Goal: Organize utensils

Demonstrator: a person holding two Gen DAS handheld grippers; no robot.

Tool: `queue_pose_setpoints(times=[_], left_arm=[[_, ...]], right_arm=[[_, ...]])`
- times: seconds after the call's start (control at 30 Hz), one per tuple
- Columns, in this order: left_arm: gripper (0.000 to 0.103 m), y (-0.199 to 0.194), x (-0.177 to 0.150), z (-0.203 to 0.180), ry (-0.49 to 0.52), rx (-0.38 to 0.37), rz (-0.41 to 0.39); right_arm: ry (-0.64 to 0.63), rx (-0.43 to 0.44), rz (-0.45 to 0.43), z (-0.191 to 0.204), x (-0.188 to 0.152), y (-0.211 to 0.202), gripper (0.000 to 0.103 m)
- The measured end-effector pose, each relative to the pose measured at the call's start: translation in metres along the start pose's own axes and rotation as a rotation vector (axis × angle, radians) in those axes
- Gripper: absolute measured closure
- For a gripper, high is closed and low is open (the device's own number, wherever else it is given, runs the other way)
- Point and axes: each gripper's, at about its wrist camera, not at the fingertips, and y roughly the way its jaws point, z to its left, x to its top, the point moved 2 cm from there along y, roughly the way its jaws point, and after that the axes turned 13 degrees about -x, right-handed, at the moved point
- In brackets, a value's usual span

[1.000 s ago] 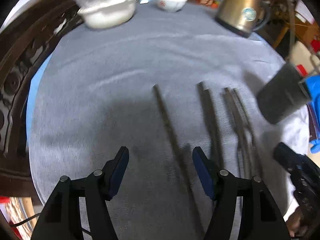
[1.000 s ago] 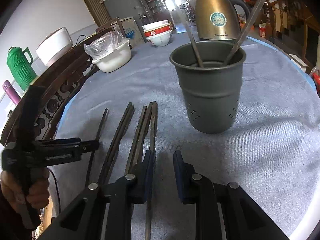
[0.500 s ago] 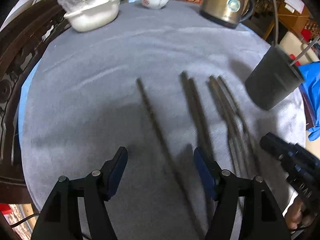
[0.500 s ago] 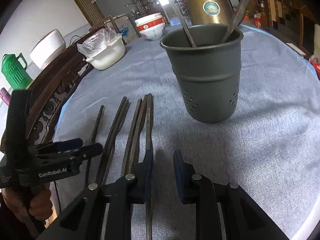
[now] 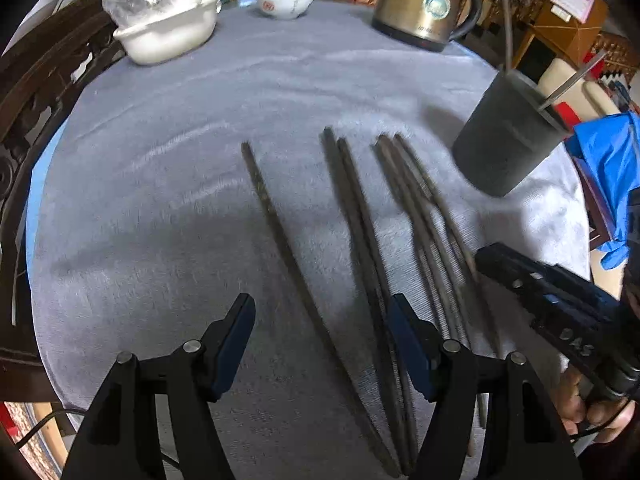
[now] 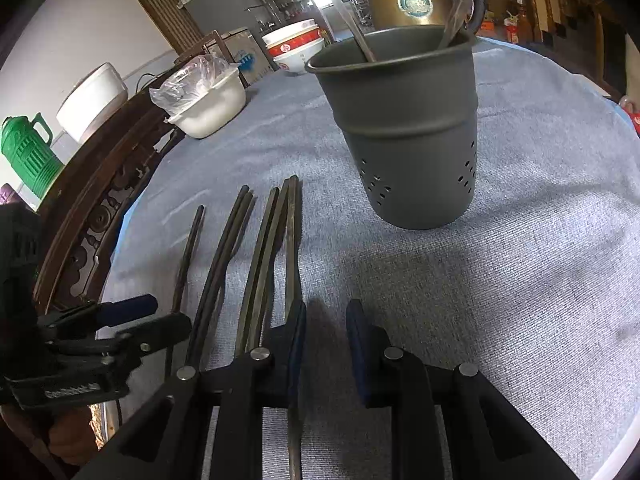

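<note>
Chopsticks (image 5: 360,216) near ends hidden; left gripper (image 5: 320,320) released, right gripper (image 6: 326,316) narrow, empty.

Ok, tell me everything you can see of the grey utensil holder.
The grey utensil holder is a round, matte dark-grey cup, metal by the look of it, with a rolled rim, a stepped band partway down and small drain holes low on its wall. It stands upright on the grey tablecloth, right of the loose chopsticks. Two thin metal utensils lean inside it. Neither gripper touches it.
</note>
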Motion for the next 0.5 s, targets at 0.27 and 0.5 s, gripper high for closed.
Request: queue_pose_setpoints(times=[0.27, 0.5], left_arm=[[0.031, 0.001, -0.001, 0.006, -0.019, -0.011, -0.006], [0.031, -0.004, -0.012, 0.011, -0.016, 0.017, 0.005]], right_arm=[[-0.002, 0.009, -0.003, -0.001, 0.0, 0.0, 0.079], [0.007, 0.02, -0.005, -0.003, -0.001, 0.0, 0.079]])
